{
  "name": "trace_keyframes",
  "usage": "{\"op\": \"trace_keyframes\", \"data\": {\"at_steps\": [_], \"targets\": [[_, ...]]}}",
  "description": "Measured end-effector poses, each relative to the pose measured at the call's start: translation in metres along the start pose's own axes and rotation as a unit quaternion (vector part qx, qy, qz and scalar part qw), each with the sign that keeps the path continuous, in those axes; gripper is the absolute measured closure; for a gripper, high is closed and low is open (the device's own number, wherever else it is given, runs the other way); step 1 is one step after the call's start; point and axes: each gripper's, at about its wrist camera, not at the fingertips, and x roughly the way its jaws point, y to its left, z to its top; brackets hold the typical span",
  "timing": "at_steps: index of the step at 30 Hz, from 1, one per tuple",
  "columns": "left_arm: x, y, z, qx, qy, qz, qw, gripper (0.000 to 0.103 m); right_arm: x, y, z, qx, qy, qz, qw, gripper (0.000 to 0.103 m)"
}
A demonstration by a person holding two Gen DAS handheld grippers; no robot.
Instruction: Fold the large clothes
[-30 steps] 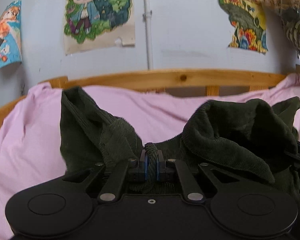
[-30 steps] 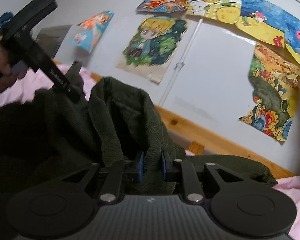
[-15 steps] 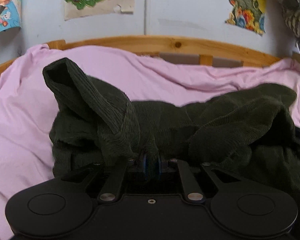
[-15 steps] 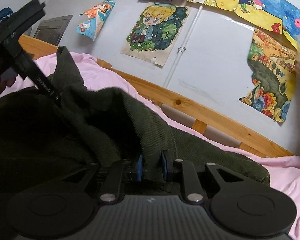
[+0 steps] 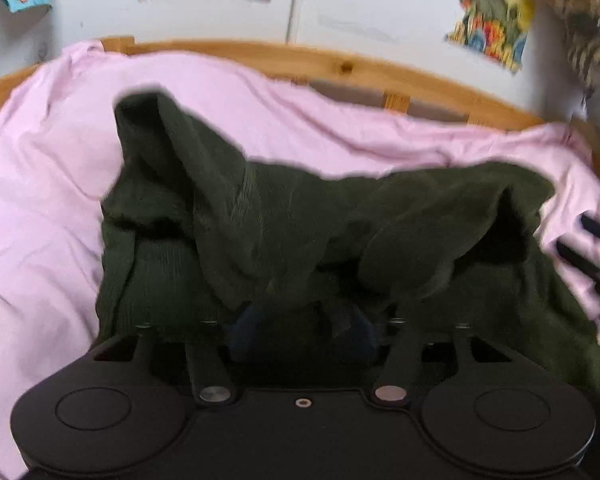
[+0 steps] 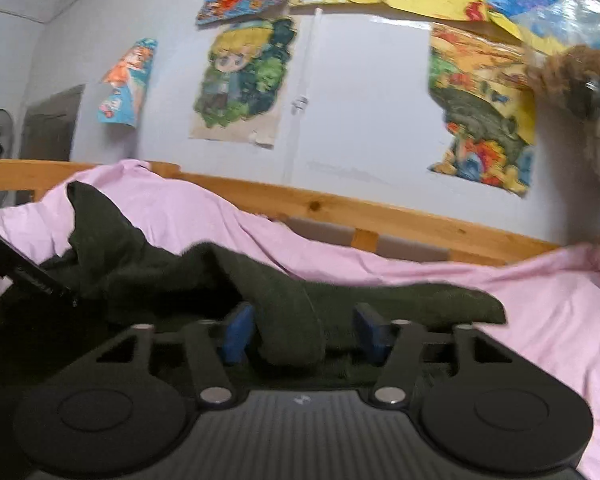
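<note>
On the pink bed sheet [image 5: 40,208], a dark green corduroy garment [image 5: 284,224] lies heaped, both tongs just let go.

From the left wrist view, the left tongs [image 5: 300,330] have just been opening, blue pads spread, cloth draped loosely between them; the right tongs show blurred at the right edge. From the right wrist view, the right tongs [image 6: 306,334] have likewise just spread, a fold of the garment [image 6: 292,320] lying slack between the pads, near the wooden bed rail [image 6: 380,210] and postered wall [image 6: 360,120].
</note>
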Motion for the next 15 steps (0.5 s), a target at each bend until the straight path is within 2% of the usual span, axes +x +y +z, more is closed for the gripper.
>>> {"op": "trace_keyframes", "data": {"at_steps": [2, 4, 7, 8, 9, 10, 12, 13, 14, 15], "targets": [[-0.013, -0.005, 0.012, 0.002, -0.032, -0.002, 0.9995, 0.032, 0.011, 0.003, 0.0, -0.018, 0.012, 0.021, 1.0, 0.034], [-0.019, -0.01, 0.03, 0.009, -0.06, -0.008, 0.9981, 0.028, 0.021, 0.005, -0.001, -0.019, 0.02, 0.023, 0.999, 0.053], [-0.015, -0.011, 0.055, -0.002, -0.077, -0.013, 0.997, 0.028, 0.029, 0.006, -0.006, -0.001, 0.028, 0.002, 1.0, 0.067], [-0.01, -0.011, 0.062, -0.009, -0.076, -0.008, 0.9971, 0.028, 0.031, 0.006, -0.007, -0.003, 0.03, -0.001, 1.0, 0.071], [-0.003, -0.01, 0.069, -0.012, -0.077, 0.005, 0.997, 0.028, 0.032, 0.006, -0.009, -0.009, 0.032, 0.0, 0.999, 0.086], [0.003, -0.009, 0.074, -0.014, -0.077, 0.021, 0.9967, 0.029, 0.032, 0.006, -0.011, -0.016, 0.035, 0.0, 0.999, 0.092], [0.018, -0.002, 0.082, -0.026, -0.063, 0.063, 0.9957, 0.035, 0.031, 0.004, -0.016, -0.02, 0.045, 0.007, 0.999, 0.094], [0.027, 0.004, 0.086, -0.036, -0.046, 0.087, 0.9945, 0.045, 0.029, 0.003, -0.018, -0.018, 0.05, 0.009, 0.999, 0.095], [0.033, 0.009, 0.087, -0.04, -0.031, 0.11, 0.9927, 0.059, 0.027, 0.001, -0.021, -0.014, 0.058, 0.012, 0.998, 0.095], [0.04, 0.014, 0.088, -0.042, -0.017, 0.132, 0.9902, 0.067, 0.024, 0.0, -0.025, -0.01, 0.067, 0.017, 0.998, 0.096]]}}
